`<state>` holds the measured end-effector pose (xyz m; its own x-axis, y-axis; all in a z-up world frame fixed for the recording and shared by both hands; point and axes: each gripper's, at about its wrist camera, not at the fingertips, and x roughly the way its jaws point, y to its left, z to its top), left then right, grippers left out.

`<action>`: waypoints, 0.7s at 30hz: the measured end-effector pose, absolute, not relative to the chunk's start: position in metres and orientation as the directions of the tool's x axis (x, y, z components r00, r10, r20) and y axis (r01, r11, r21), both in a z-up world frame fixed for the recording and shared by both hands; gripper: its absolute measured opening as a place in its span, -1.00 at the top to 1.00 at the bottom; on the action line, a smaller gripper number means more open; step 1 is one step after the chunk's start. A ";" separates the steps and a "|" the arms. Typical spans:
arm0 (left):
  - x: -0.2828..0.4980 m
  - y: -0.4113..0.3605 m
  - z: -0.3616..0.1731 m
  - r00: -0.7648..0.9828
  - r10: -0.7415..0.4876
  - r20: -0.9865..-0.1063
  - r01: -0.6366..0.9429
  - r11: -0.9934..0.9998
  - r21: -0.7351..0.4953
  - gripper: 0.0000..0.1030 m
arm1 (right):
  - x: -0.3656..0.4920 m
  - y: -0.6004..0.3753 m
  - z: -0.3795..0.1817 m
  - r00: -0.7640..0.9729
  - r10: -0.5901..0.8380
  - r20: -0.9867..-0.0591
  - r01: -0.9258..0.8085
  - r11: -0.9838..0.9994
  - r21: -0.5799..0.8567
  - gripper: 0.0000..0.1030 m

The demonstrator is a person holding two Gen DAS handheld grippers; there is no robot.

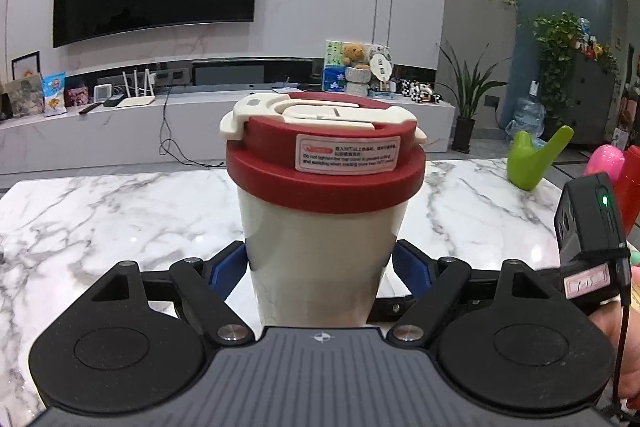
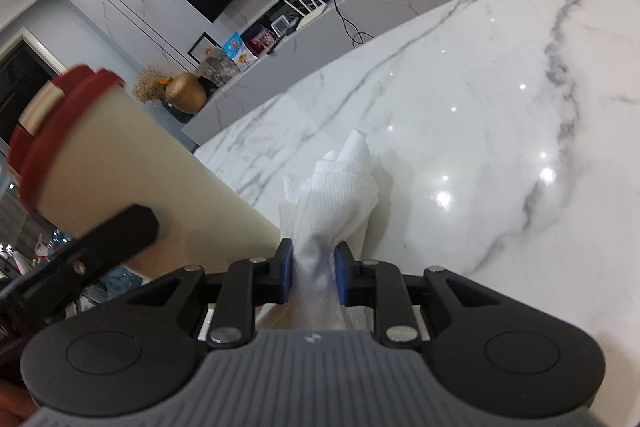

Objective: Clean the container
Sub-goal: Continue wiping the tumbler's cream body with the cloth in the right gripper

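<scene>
A cream cup with a red lid and a white flip cap stands upright in the left wrist view. My left gripper is shut on its lower body, blue pads pressed on both sides. From the right wrist view the same cup leans at the left, with a black finger of the left gripper across it. My right gripper is shut on a crumpled white paper towel, which sticks out over the marble table, just right of the cup's base.
On the marble table's far right stand a green bird-shaped object, a pink item and a red item. A black device with a green light sits close at the right. Beyond the table are a low TV bench and a wall screen.
</scene>
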<state>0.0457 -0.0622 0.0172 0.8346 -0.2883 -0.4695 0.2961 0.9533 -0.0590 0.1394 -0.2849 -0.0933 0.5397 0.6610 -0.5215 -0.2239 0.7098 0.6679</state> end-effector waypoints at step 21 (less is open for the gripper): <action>0.047 -0.053 0.021 0.769 -0.393 -0.504 0.422 0.905 -0.062 -0.49 | 0.134 -0.287 -0.081 0.522 0.687 -0.506 -0.254 0.692 0.676 0.53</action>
